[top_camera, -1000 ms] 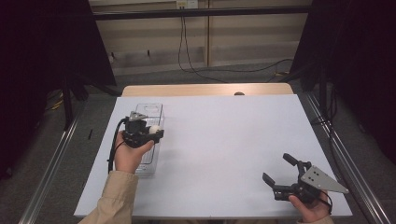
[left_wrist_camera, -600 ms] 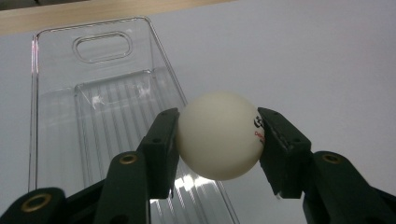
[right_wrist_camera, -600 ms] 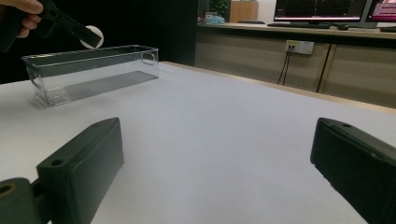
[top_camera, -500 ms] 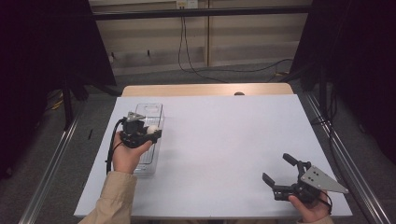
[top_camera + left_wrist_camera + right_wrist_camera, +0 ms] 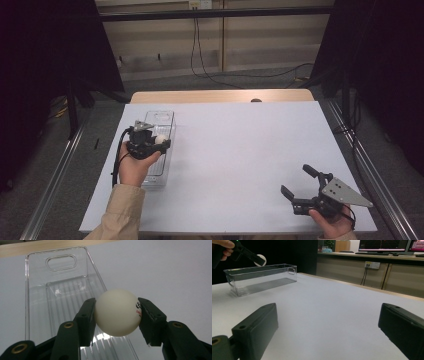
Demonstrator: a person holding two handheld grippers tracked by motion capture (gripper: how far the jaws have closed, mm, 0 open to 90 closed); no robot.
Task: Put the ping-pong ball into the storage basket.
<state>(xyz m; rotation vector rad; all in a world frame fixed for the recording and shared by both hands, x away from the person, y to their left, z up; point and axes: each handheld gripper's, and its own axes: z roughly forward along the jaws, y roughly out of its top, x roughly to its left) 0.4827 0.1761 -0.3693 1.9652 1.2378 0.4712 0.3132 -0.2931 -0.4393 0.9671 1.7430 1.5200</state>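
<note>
One white table carries a clear plastic bin at its nine o'clock side. Above the bin, the left hand-held gripper is clamped on a white ball. At five o'clock, the right hand-held gripper rests with jaws apart, empty.

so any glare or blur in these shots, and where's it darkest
Left gripper view: bright glints on the clear plastic ribbed tray; round white ball sharp. Right gripper view: near black jaws soft, tray sharper. High view: white table evenly lit, surroundings dark at both sides.
</note>
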